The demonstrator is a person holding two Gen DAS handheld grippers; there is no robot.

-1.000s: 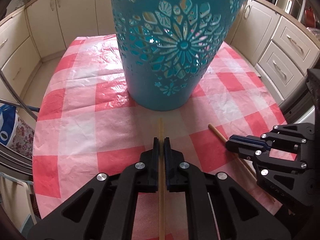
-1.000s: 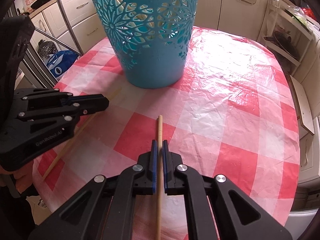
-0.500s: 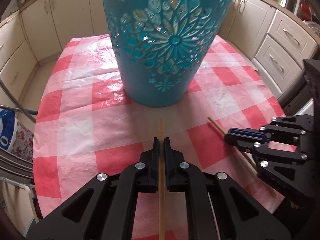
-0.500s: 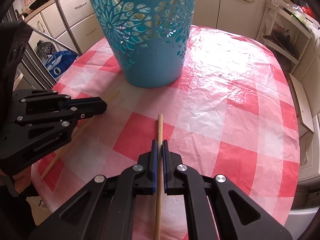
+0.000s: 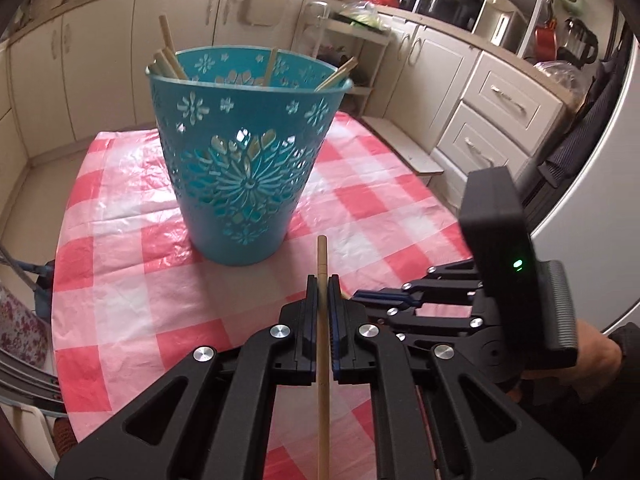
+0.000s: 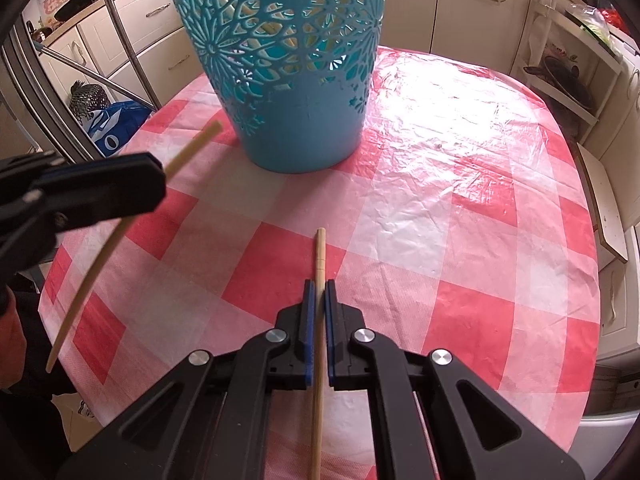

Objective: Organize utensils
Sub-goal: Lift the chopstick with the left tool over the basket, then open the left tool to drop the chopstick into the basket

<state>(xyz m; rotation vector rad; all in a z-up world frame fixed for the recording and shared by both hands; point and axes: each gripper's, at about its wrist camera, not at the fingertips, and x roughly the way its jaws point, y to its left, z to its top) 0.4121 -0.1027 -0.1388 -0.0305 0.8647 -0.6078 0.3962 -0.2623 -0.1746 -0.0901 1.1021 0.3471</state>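
A teal cut-out basket point(image 5: 248, 152) stands on the red-and-white checked table point(image 5: 120, 240), with several wooden chopsticks point(image 5: 170, 48) leaning inside it. My left gripper point(image 5: 323, 280) is shut on a chopstick point(image 5: 322, 258) that points at the basket's foot. In the right wrist view the left gripper point(image 6: 156, 176) hangs at the left, and its chopstick point(image 6: 192, 148) is raised off the cloth. My right gripper point(image 6: 317, 284) is shut on a second chopstick point(image 6: 320, 248), low over the table point(image 6: 460, 200) in front of the basket point(image 6: 296, 120). In the left wrist view the right gripper point(image 5: 360, 295) sits just right of the left one.
Cream kitchen cabinets and drawers point(image 5: 500, 120) ring the table. A blue bag point(image 6: 112, 128) and metal rack legs point(image 6: 120, 40) stand off the table's left edge. A person's hand point(image 5: 600, 356) holds the right gripper's handle. Open cloth lies to the right of the basket.
My left gripper has risen and tipped up with its chopstick, which now hangs off the cloth, and the basket's rim has come into view. The right gripper has stayed put.
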